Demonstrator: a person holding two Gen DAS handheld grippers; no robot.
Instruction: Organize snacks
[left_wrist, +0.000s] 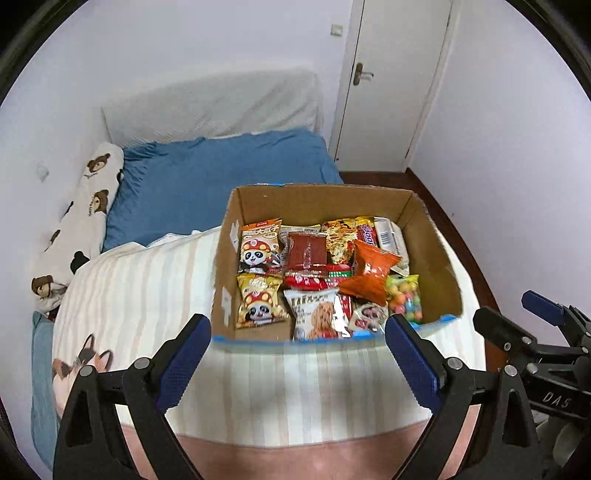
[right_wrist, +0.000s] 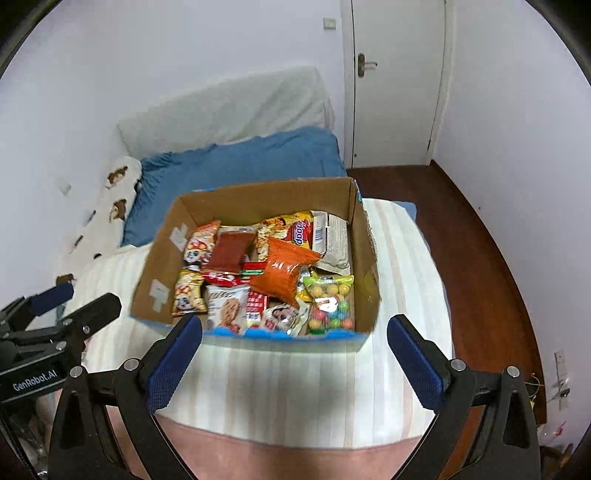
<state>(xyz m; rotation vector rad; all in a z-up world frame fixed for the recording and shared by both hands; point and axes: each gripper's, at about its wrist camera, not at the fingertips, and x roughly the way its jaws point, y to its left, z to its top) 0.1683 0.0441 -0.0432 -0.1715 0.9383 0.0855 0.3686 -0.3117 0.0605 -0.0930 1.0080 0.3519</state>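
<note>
An open cardboard box (left_wrist: 436, 254) (right_wrist: 155, 273) stands on a striped blanket on the bed, filled with several snack packets. Among them lie an orange chip bag (left_wrist: 369, 273) (right_wrist: 284, 273), a bag of coloured candy balls (left_wrist: 404, 297) (right_wrist: 330, 301), two panda-print packets (left_wrist: 258, 247) (right_wrist: 197, 243) and a white packet with a dog picture (left_wrist: 317, 314). My left gripper (left_wrist: 299, 332) hovers open in front of the box's near edge, holding nothing. My right gripper (right_wrist: 295, 334) is open too, just short of the same edge, and shows at the right of the left wrist view (left_wrist: 517, 317).
The striped blanket (left_wrist: 140, 288) (right_wrist: 402, 258) covers the near part of the bed, with a blue sheet (left_wrist: 207, 177) and a bear-print pillow (left_wrist: 85, 221) behind. A white door (left_wrist: 391, 81) and dark wood floor (right_wrist: 480, 258) lie to the right.
</note>
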